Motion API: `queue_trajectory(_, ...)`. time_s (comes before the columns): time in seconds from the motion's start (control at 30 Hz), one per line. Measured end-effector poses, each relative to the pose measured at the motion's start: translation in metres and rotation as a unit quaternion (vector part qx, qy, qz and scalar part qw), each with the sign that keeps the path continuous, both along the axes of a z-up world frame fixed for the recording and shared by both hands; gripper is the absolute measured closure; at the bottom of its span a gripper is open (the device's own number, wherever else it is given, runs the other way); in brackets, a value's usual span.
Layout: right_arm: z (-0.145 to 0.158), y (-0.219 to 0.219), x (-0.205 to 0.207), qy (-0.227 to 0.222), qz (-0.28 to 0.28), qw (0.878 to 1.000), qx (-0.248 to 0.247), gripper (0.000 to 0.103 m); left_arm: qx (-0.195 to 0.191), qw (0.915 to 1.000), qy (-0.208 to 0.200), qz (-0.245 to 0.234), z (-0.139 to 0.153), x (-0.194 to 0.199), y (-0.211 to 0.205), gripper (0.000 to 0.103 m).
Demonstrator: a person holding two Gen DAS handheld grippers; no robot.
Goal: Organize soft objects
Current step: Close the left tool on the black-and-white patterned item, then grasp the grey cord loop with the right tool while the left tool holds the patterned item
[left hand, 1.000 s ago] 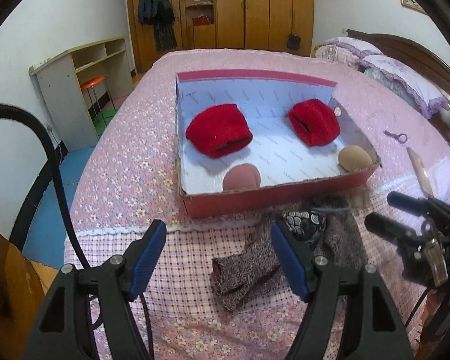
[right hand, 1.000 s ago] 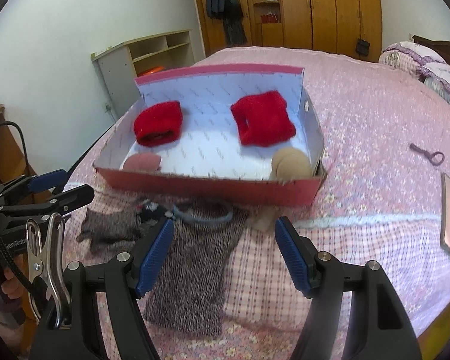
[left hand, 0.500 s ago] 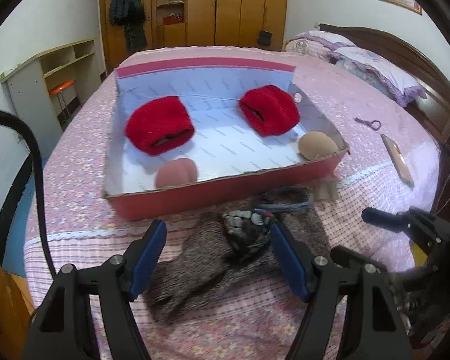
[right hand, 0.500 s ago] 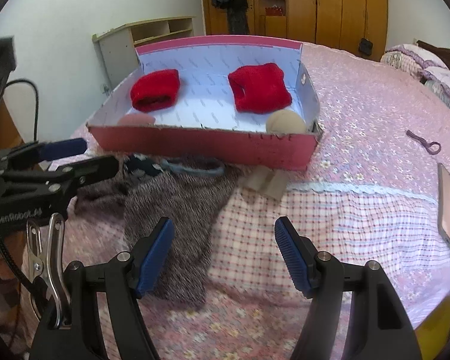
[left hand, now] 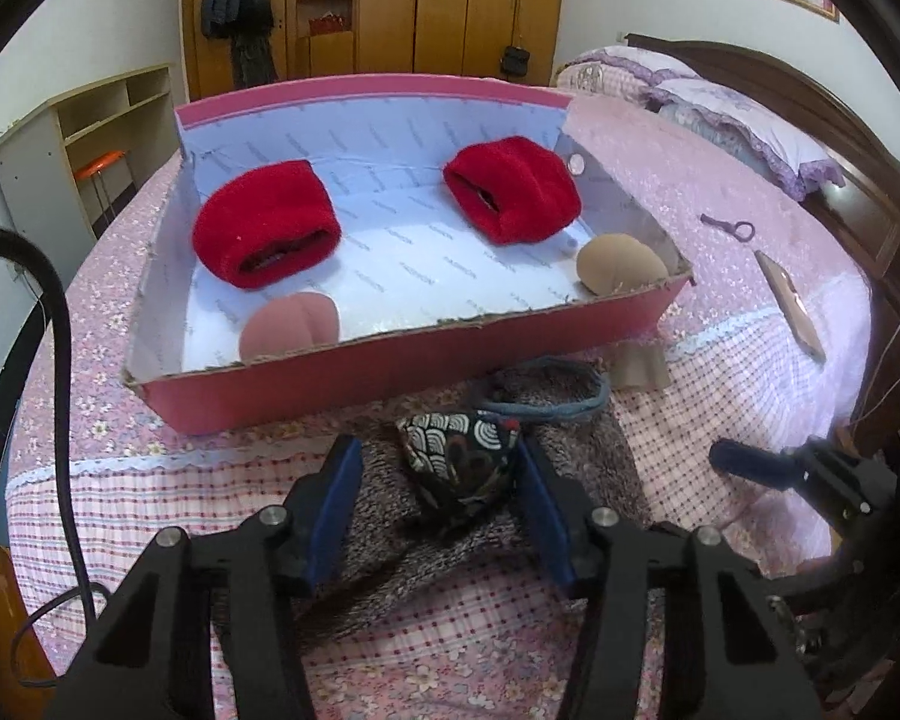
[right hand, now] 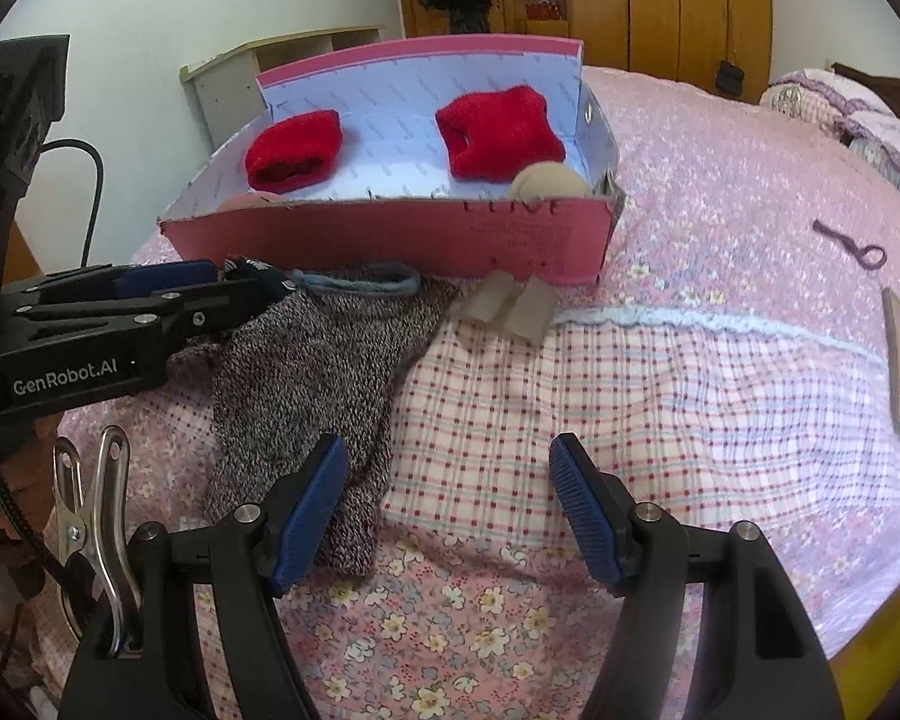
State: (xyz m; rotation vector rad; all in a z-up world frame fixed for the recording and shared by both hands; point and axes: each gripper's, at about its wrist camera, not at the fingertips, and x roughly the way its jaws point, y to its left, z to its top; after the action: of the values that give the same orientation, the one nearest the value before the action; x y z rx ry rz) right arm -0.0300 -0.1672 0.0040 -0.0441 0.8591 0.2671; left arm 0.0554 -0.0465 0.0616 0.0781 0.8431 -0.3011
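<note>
The left gripper point(left hand: 438, 498) is half closed around a patterned pouch point(left hand: 459, 459), its right pad touching; the right wrist view hides this pouch. The right gripper point(right hand: 447, 501) is wide apart, empty.

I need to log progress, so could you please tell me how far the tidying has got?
Done: two red bands and two pads lie in the box. In hand: the left hand-held gripper straddles the patterned pouch, not yet shut. Left: grey knit.

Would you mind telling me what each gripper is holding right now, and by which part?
Neither holds anything: the left gripper straddles the patterned pouch, jaws open; the right gripper hovers open.
</note>
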Motion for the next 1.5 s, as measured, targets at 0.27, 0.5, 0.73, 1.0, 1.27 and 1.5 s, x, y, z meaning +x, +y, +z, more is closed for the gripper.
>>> queue_trajectory(0.27,-0.012,-0.007,0.000,0.010,-0.005,1.000,0.014,0.032,-0.002,1.0000,0.004,0.004,-0.011,0.010,-0.006,0.053)
queue_trajectory(0.5,-0.018,-0.003,0.000,0.011,0.002,1.000,0.006,0.028,-0.032,0.9994,0.010,0.005,-0.003,0.006,0.006,0.063)
queue_trajectory(0.73,-0.018,-0.002,0.001,0.010,0.003,1.000,0.006,0.028,-0.046,0.9988,-0.007,0.015,0.015,-0.010,0.026,0.063)
queue_trajectory(1.0,-0.004,-0.004,0.006,0.012,-0.004,1.000,0.026,0.035,-0.046,0.9977,0.023,0.044,-0.007,-0.005,0.046,0.063)
queue_trajectory(1.27,0.025,0.006,0.013,-0.029,0.017,0.999,0.032,0.043,-0.077,0.9952,0.041,0.044,-0.017,-0.004,0.055,0.063)
queue_trajectory(1.5,0.023,0.034,0.029,-0.038,0.045,0.998,-0.004,0.055,-0.087,0.9945,0.042,0.041,-0.016,-0.009,0.063,0.063)
